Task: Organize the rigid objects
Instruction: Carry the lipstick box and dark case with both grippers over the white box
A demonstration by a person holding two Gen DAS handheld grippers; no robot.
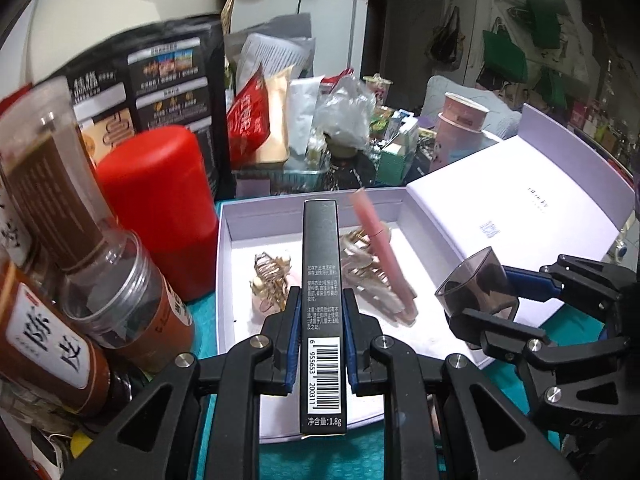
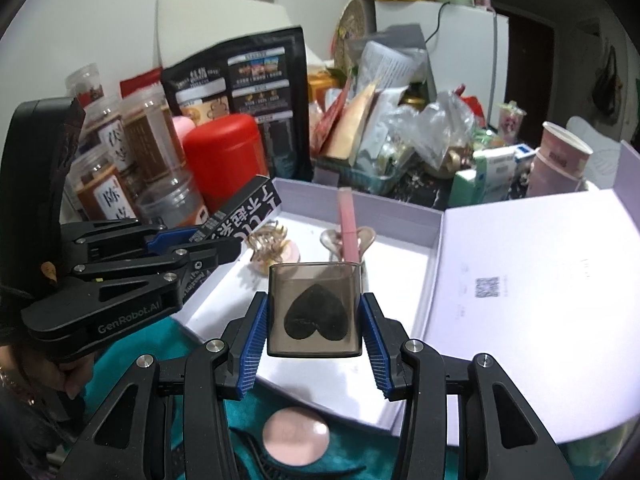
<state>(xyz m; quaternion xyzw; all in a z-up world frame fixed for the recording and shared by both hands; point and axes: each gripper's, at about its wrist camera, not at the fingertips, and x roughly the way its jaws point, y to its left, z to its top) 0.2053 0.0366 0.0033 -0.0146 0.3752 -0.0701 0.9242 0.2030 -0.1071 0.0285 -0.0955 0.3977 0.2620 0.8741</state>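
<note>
Crowding the open box: red canister, jars; tongs clamped on black carton, smoky case.

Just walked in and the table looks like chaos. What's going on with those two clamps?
A person is sorting small items into an open white box. The left hand-held gripper is shut on a slim black carton with a barcode, held over the box. The right hand-held gripper clamps a smoky translucent case with a dark heart inside, also above the box. Gold hair claws and a pink tube already lie inside it.
</note>
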